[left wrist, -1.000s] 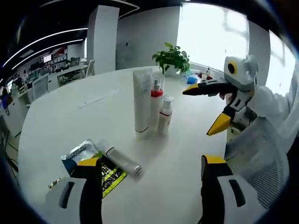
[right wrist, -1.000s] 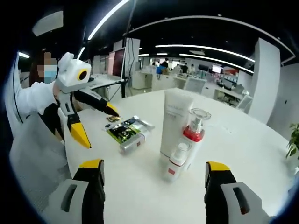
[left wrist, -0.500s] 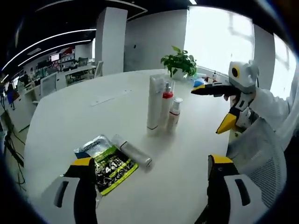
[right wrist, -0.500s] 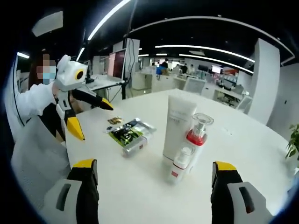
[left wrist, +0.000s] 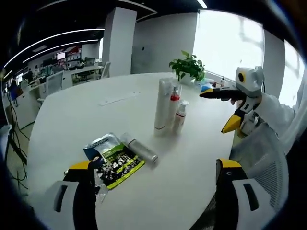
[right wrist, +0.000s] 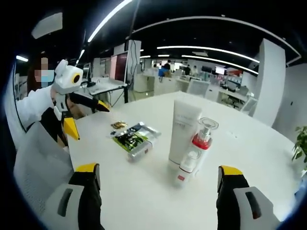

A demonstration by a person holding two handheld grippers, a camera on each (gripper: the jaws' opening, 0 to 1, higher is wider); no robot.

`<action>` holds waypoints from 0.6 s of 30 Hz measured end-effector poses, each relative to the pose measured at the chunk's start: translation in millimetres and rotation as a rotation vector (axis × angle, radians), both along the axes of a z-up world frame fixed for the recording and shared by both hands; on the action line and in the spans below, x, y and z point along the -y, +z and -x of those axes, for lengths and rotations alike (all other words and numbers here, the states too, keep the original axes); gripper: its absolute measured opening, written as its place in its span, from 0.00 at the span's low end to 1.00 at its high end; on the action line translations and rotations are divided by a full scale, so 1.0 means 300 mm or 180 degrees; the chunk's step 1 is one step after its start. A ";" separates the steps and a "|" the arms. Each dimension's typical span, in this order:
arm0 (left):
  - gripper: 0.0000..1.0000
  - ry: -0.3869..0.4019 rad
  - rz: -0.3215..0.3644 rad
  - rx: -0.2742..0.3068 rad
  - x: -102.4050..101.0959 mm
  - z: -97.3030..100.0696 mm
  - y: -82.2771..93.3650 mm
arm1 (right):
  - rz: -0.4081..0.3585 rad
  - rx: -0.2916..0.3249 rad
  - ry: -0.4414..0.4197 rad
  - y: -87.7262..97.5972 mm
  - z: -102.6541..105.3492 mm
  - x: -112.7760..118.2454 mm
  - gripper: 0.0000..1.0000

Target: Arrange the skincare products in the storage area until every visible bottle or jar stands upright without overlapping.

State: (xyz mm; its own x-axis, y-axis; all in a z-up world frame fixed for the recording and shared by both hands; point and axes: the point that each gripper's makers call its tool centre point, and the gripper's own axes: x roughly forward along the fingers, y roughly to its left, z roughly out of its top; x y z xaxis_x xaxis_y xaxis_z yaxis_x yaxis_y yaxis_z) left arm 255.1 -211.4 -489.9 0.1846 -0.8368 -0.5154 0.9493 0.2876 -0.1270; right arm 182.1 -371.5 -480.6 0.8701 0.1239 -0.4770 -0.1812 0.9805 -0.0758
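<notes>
Left gripper view first: three products already stand upright in a tight cluster at about 12 o'clock on the white desk: a tall matte white tube, a clear spray bottle with a red collar and a small white pump bottle. They stand so close that I cannot tell whether they touch. Still to do, by my reading, is the slim cylindrical bottle lying on its side at 10 o'clock, against a glossy green-and-black sachet and a silvery foil packet. The left gripper is spread wide and holds nothing. The right gripper, with yellow-tipped black jaws parted, hangs above the desk at 2 o'clock, empty.

Right gripper view: the same cluster sits at 12 o'clock, white tube, spray bottle and pump bottle, all upright. The lying bottle and the sachet rest at 10 o'clock. This gripper's own jaws are spread and empty, well short of the products. The left gripper hovers at 9 o'clock, parted.
</notes>
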 end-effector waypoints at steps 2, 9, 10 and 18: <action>0.99 0.0028 0.0029 0.0015 -0.017 -0.004 0.003 | -0.0021 -0.0004 0.0010 0.001 0.003 -0.005 0.99; 0.99 0.0086 0.0032 0.0038 -0.060 -0.013 0.003 | -0.0012 -0.0039 0.0002 0.000 0.013 -0.018 0.99; 0.99 0.0095 0.0032 0.0038 -0.065 -0.019 0.003 | -0.0004 -0.0039 0.0001 0.002 0.014 -0.019 0.99; 0.99 0.0114 0.0072 0.0047 -0.089 -0.027 0.014 | 0.0012 -0.0032 -0.0031 0.010 0.021 -0.027 0.99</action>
State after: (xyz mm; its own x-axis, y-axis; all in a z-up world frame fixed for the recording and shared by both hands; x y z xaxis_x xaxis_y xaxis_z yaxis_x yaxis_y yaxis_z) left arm 263.2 -184.8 -485.6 0.2220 -0.8409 -0.4935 0.9402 0.3187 -0.1200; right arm 175.7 -363.5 -477.7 0.8664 0.1137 -0.4863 -0.1725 0.9819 -0.0777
